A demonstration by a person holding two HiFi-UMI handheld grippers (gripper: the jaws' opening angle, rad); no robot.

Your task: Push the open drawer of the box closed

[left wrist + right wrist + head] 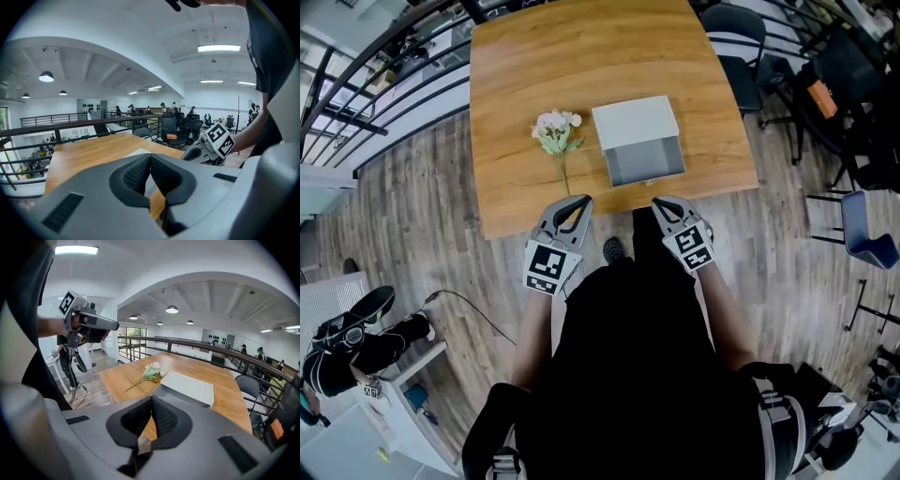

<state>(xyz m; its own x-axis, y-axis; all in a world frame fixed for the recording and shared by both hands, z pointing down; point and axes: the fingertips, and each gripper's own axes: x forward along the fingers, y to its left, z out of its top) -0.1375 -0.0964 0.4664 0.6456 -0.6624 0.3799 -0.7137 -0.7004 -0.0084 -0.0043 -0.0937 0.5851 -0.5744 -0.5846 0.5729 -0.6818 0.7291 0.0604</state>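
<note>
Wood table (516,94) ahead carries the white box (635,122) by its near edge, its open drawer (645,161) sticking out toward me. Both tools have their jaws pressed together on nothing. My right tool (662,202) is nearer, with the drawer front straight beyond it, while the left tool (580,200) sits off to the left.

An open-plan office on a mezzanine; black swivel chairs (737,36) at upper right; steel railing (370,58) upper left; panel lights (219,48) overhead.
</note>
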